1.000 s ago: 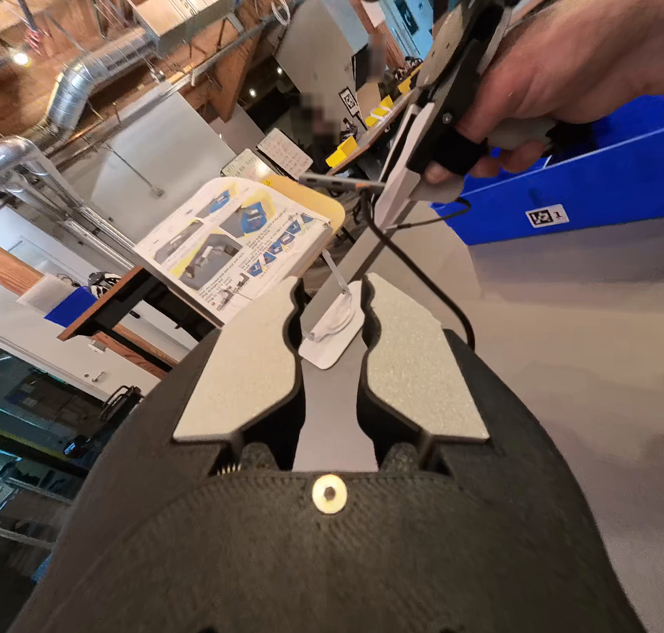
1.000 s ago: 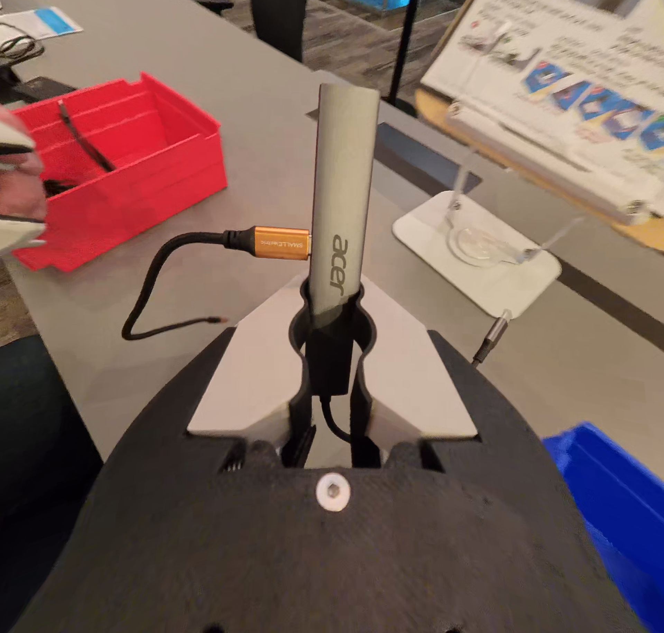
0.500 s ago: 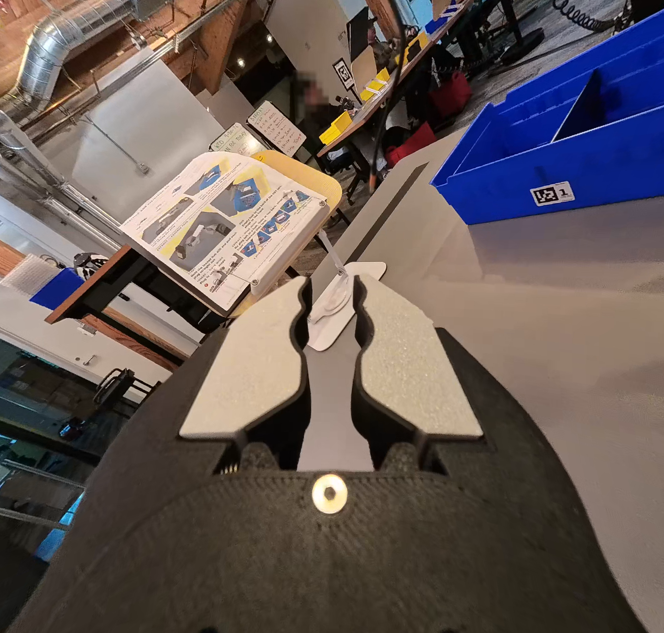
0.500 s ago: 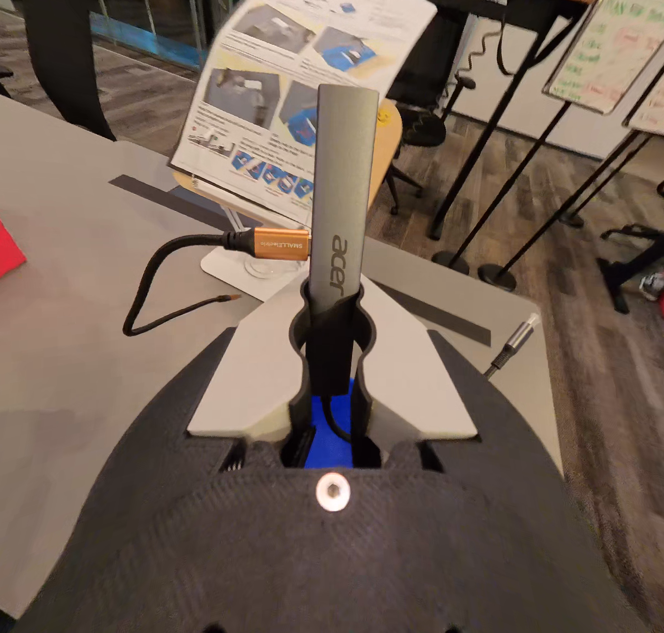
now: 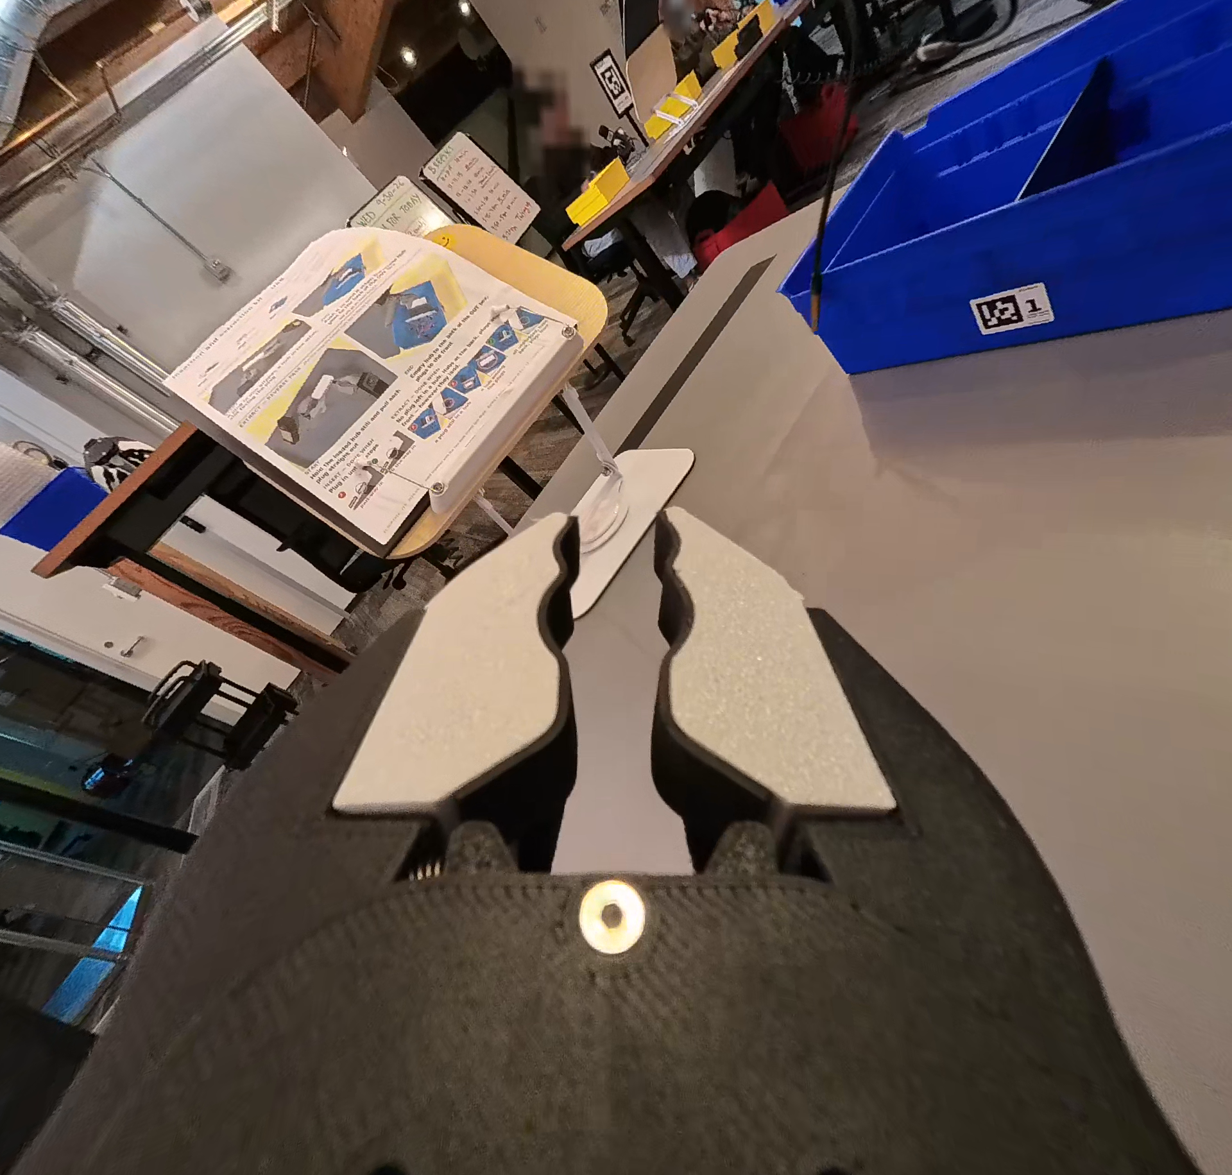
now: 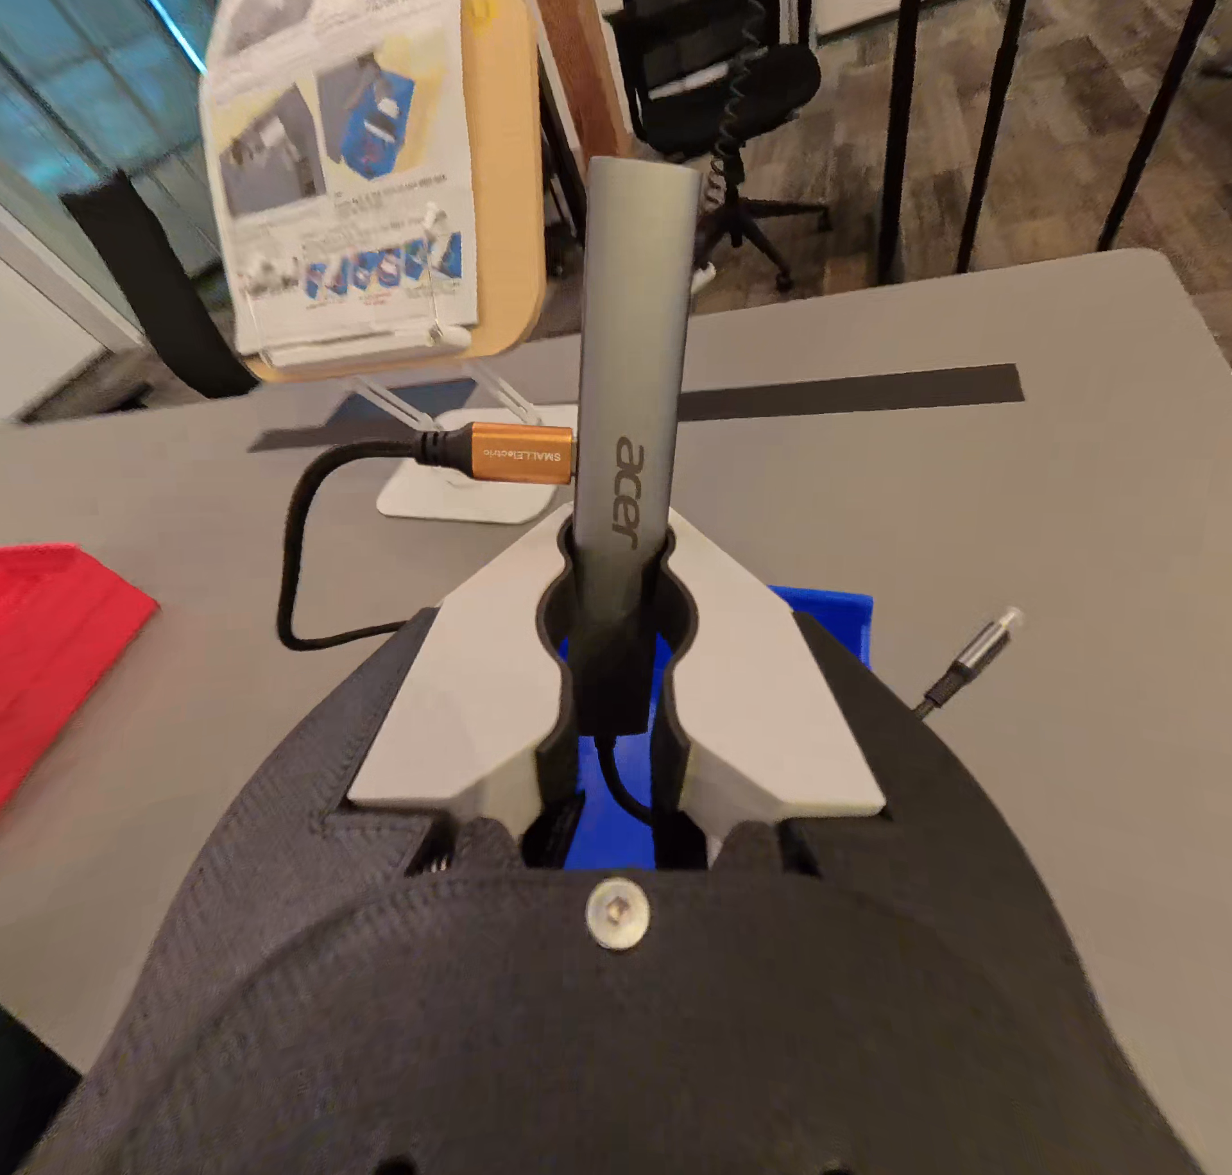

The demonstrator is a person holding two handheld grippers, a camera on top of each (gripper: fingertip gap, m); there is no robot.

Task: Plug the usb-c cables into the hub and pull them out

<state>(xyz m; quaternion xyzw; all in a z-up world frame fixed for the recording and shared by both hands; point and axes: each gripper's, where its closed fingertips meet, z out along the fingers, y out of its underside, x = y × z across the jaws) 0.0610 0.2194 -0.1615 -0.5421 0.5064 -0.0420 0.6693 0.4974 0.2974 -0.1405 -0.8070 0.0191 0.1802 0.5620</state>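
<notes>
My right gripper [image 6: 617, 533] is shut on the lower end of a grey hub [image 6: 633, 316], which stands up between its fingers. A black cable with an orange plug [image 6: 523, 453] is plugged into the hub's left side and loops down to the left. The hub's own thin cable ends in a silver plug [image 6: 987, 643] that hangs free at the right. My left gripper [image 5: 613, 539] is open and empty, low over the grey table [image 5: 1000, 609]. In the left wrist view a thin dark cable [image 5: 830, 196] hangs down in front of the blue bin.
A blue divided bin [image 5: 1067, 209] stands at the right; it also shows under my right gripper [image 6: 826, 609]. A red bin [image 6: 53, 609] is at the left. An instruction sheet on a clear stand [image 5: 373, 383] rises at the table's far edge, on a white base [image 5: 640, 483]. My right fingertips sit around 45 cm from my left ones.
My right gripper has swung right with the hub, over the blue bin; the red bin slid off to the left. The right gripper and hand left the left wrist view. My left gripper stayed empty.
</notes>
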